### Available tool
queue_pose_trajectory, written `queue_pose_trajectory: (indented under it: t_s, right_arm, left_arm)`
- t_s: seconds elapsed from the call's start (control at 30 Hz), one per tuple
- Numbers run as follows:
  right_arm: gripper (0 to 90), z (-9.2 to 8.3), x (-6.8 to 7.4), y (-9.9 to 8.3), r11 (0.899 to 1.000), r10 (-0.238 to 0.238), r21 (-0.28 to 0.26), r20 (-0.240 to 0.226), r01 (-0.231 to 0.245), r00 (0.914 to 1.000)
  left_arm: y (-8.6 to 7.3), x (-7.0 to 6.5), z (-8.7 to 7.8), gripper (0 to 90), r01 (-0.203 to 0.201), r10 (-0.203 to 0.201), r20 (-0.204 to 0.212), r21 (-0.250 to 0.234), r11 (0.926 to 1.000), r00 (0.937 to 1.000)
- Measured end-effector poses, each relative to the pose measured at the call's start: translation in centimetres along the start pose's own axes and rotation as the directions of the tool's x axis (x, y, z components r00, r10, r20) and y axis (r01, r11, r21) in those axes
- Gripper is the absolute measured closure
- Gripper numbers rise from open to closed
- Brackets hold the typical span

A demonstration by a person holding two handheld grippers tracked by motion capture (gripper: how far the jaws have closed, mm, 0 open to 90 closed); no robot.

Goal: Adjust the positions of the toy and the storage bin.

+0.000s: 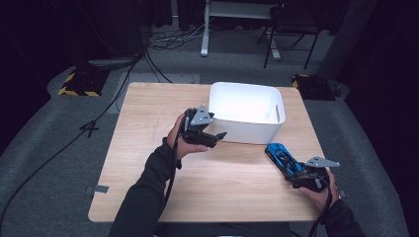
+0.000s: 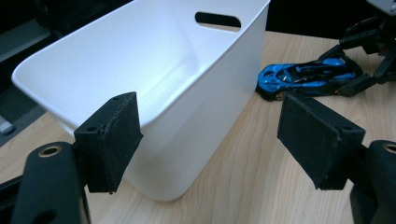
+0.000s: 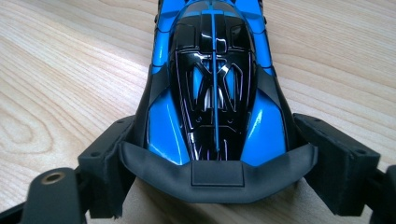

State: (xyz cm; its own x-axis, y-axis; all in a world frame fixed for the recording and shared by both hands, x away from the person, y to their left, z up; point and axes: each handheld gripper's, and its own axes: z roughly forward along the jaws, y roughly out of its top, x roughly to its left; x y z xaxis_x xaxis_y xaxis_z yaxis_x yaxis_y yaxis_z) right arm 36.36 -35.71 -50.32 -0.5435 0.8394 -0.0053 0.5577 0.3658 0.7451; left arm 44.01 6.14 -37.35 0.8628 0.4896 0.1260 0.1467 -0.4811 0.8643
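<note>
Your right gripper (image 1: 296,174) has its jaws closed on the blue toy car (image 1: 281,157), which sits on the table (image 1: 148,148) near the white bin (image 1: 245,131); lifting it in remains. Your left gripper (image 1: 210,138) hangs open and empty.

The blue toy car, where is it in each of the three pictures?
High view: the blue toy car is right of middle on the table, at the right tool.
Left gripper view: upper right, beside the white bin.
Right gripper view: centre, its rear between the jaws.
Shared landmark: the wooden table.
</note>
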Motion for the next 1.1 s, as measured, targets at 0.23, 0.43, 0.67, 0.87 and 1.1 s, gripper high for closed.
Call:
queue_pose_trajectory:
  t_s: [0.23,0.43,0.67,0.87,1.1]
  right_arm:
    - [19.1,0.0,0.0,0.0,1.0,-0.004,-0.002,-0.006,0.004,1.0]
    - [19.3,0.0,0.0,0.0,1.0,-0.004,-0.003,-0.009,0.004,1.0]
    - [19.8,0.0,-0.1,0.0,1.0,-0.011,-0.001,-0.014,0.011,0.9998]
    - [20.5,-0.1,-0.1,0.0,1.0,-0.012,0.0,-0.015,0.012,0.9998]
    - [20.5,-0.1,-0.1,0.0,1.0,-0.013,0.001,-0.015,0.013,0.9998]
  left_arm:
    - [1.6,0.3,2.4,23.9,0.004,-0.006,0.083,0.024,0.9997,0.9965]
    - [2.9,0.5,4.6,27.2,0.009,-0.016,0.114,0.057,0.9983,0.9934]
    - [3.8,0.0,7.0,36.1,-0.002,-0.009,0.106,0.099,0.9951,0.9944]
    - [3.7,-0.3,8.7,56.2,0.004,-0.017,0.09,0.142,0.9899,0.9958]
    - [3.6,0.2,8.5,69.2,-0.034,0.015,0.134,0.141,0.9894,0.9909]
